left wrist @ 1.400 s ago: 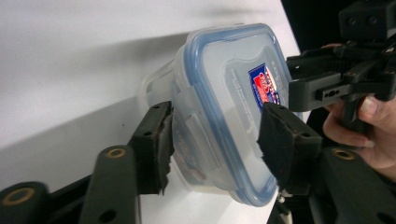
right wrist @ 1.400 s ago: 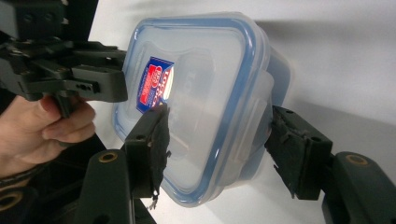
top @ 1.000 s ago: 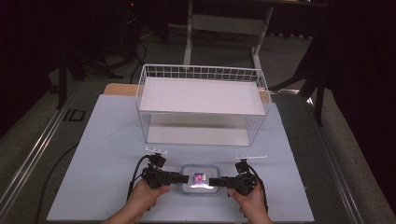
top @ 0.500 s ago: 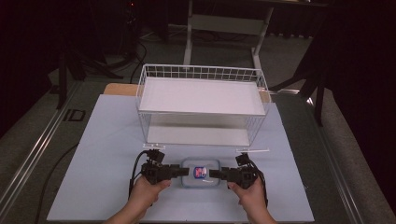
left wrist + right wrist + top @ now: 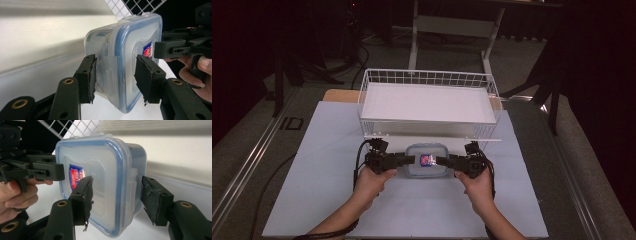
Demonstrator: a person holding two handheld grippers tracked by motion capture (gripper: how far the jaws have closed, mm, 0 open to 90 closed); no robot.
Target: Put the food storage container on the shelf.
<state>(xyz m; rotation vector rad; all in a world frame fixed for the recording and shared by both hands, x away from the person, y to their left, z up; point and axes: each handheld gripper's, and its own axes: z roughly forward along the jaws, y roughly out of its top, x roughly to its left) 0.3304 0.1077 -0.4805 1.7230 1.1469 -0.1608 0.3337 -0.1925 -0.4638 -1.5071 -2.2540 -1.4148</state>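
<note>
A clear plastic food container with a blue-rimmed lid and a red-and-blue label hangs just above the white table, in front of the wire rack. My left gripper is shut on its left end, and my right gripper on its right end. In the left gripper view the jaws of the left gripper clamp the container over a side clip, with the right gripper beyond. The right gripper view shows the right gripper pinching the container across lid and base, opposite the left gripper.
A white wire rack with a white top shelf and an open lower level stands close behind the container. The white table mat stretches to both sides and toward the person. Dark floor and furniture legs surround the table.
Both hands have carried the container away from the person and upward, closer to the front of the wire rack. The grip on both ends looks unchanged.
</note>
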